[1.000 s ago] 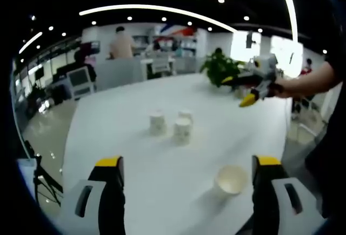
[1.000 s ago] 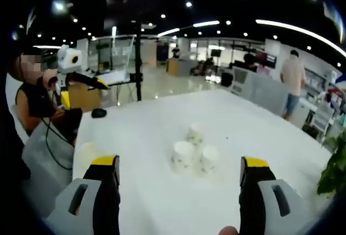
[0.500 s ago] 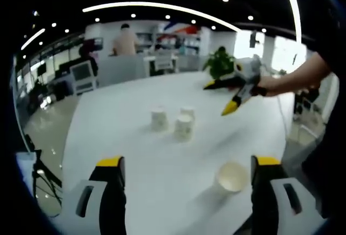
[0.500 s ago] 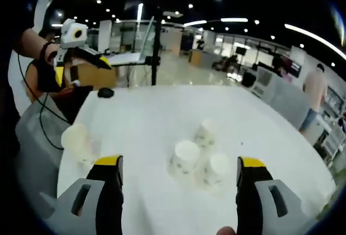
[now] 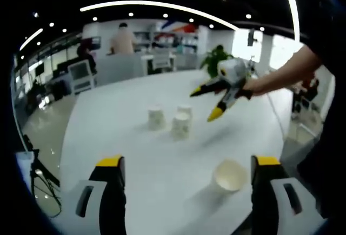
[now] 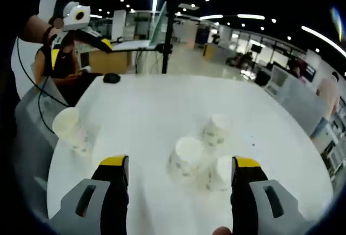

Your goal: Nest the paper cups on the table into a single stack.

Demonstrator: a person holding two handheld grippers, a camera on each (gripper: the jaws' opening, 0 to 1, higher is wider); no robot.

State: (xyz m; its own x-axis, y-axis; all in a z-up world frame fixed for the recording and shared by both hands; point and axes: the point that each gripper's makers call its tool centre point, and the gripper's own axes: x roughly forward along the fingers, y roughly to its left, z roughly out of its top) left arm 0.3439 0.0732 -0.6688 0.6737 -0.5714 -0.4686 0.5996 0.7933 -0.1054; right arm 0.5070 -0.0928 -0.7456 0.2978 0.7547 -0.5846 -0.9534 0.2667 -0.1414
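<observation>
A: What is laid out on the table (image 6: 146,100)?

B: Four paper cups are seen on a white round top. Three are clustered upright near the middle: a near cup (image 6: 185,157), a right cup (image 6: 220,171) and a far cup (image 6: 216,129), close together but apparently not nested. A fourth, the lone cup (image 6: 69,129), is set well apart near the table's edge.

A: And the grippers?

B: The right gripper (image 6: 179,170) is held above the cluster with its jaws spread wide and nothing between them; the near cup is framed between its tips. In the left gripper view, the left gripper (image 5: 185,168) is likewise held open and empty, with the lone cup (image 5: 230,176) just inside its right jaw. The right gripper (image 5: 212,103) is seen there too, tilted down towards the cluster (image 5: 172,120).

A: What could go wrong?

B: It is judged that the light cups could be tipped or pushed aside if a jaw is brought down on a neighbour, since the three are packed closely. A rim could be crushed by too hard a squeeze, and nesting spoiled. The lone cup could be nudged off the nearby edge.
</observation>
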